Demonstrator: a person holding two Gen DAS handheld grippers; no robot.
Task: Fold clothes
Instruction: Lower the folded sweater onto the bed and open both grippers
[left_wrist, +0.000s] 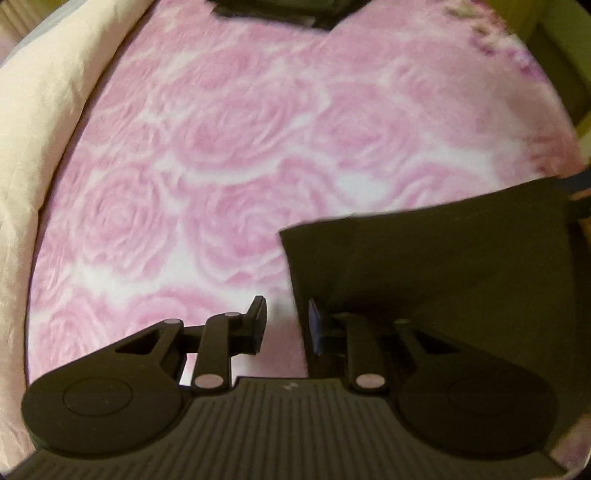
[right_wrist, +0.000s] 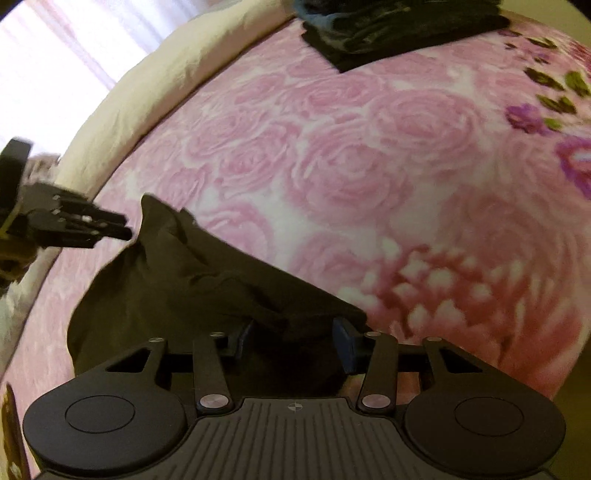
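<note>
A dark garment (left_wrist: 443, 277) lies rumpled on a pink rose-patterned blanket (left_wrist: 221, 147). In the left wrist view my left gripper (left_wrist: 286, 325) stands slightly open at the garment's left edge. Only blanket shows in its narrow gap, and its right finger rests over the cloth's border. The right wrist view shows the garment (right_wrist: 166, 288) bunched up, one corner peaking near the left gripper (right_wrist: 118, 227). My right gripper (right_wrist: 293, 341) is open, its fingers set either side of a bunched fold of the dark cloth. I cannot see the pads pressing on it.
A stack of folded dark clothes (right_wrist: 399, 29) sits at the far end of the blanket (right_wrist: 369, 166). A cream sheet (right_wrist: 147, 85) runs along the left side, and a bright curtain (right_wrist: 44, 48) hangs beyond it.
</note>
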